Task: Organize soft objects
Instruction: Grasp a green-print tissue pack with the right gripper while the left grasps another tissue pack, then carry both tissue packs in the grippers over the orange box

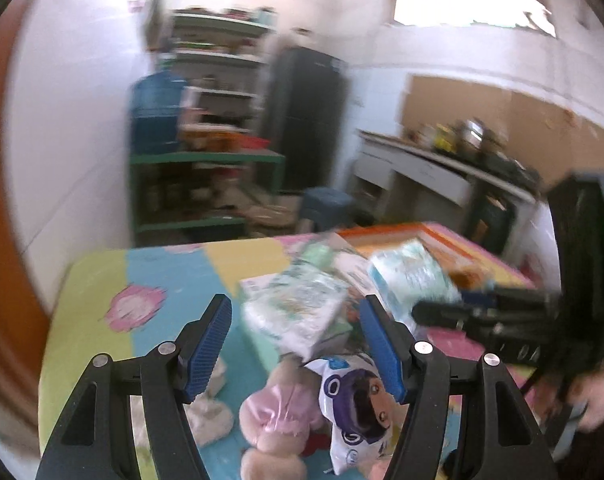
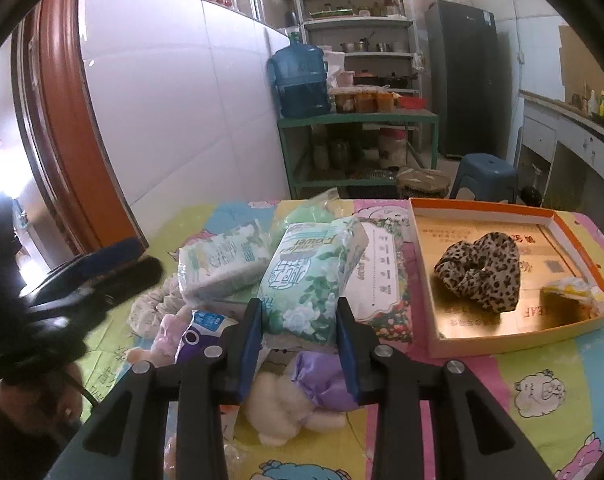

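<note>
Covering table, cartoon mat (image 2: 542, 396), kitchen shelves (image 2: 358, 24)

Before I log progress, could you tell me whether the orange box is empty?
Not empty: the orange box holds a leopard-print scrunchie and a small yellow-white packet.

1. Left gripper (image 1: 298, 344): fingers spread wide, nothing between the blue pads; it hangs above the table (image 1: 174, 272), tilted forward. View is motion-blurred.
2. Right gripper (image 2: 298, 344): fingers narrower, pads set on both sides of a green tissue pack (image 2: 314, 276); real contact cannot be confirmed.
3. Left gripper lies left of the tissue pack in the right wrist view, with part of a hand (image 2: 34, 396) below it.
</note>
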Demonstrator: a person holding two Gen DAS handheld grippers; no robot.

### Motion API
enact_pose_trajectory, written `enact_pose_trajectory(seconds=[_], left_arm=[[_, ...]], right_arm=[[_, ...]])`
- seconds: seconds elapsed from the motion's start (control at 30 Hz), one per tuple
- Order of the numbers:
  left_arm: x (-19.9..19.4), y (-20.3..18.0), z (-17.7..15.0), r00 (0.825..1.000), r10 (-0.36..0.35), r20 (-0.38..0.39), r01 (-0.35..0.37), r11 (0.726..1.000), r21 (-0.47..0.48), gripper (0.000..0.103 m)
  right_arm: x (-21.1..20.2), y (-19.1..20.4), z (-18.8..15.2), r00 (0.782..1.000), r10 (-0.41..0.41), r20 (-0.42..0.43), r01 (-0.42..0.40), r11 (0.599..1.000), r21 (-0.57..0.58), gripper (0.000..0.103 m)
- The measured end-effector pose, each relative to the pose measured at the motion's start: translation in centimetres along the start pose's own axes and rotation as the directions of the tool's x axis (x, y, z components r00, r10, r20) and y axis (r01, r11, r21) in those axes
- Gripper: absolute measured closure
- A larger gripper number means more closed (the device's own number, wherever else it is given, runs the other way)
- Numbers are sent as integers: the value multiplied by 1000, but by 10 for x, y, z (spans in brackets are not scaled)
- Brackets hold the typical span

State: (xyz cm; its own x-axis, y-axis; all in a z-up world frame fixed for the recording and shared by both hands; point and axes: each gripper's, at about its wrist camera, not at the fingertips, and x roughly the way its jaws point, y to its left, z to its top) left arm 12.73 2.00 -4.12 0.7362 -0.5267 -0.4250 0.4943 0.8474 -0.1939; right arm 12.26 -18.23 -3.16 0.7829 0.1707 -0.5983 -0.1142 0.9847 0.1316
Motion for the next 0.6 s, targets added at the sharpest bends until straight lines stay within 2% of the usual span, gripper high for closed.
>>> enact_pose_trajectory(seconds=[0.13, 0.23, 0.4, 0.6], left_arm=[[21, -3, 4, 989, -127, -71, 137, 979, 152, 35], [37, -1, 7, 981, -152, -118, 176, 957, 229, 35], [55, 10, 9, 968, -186, -167, 227, 937, 266, 35], [71, 23, 18, 962, -206, -179, 248, 933, 260, 35]], right_arm=[[-5, -2, 0, 1000, 1, 6, -1, 1000, 8, 68], [-7, -6, 0, 1000, 2, 6, -2, 1000, 18, 67], [-6, -13, 2, 1000, 6, 1, -6, 999, 40, 67], [-5, -16, 4, 1000, 10, 2, -10, 999, 49, 67]])
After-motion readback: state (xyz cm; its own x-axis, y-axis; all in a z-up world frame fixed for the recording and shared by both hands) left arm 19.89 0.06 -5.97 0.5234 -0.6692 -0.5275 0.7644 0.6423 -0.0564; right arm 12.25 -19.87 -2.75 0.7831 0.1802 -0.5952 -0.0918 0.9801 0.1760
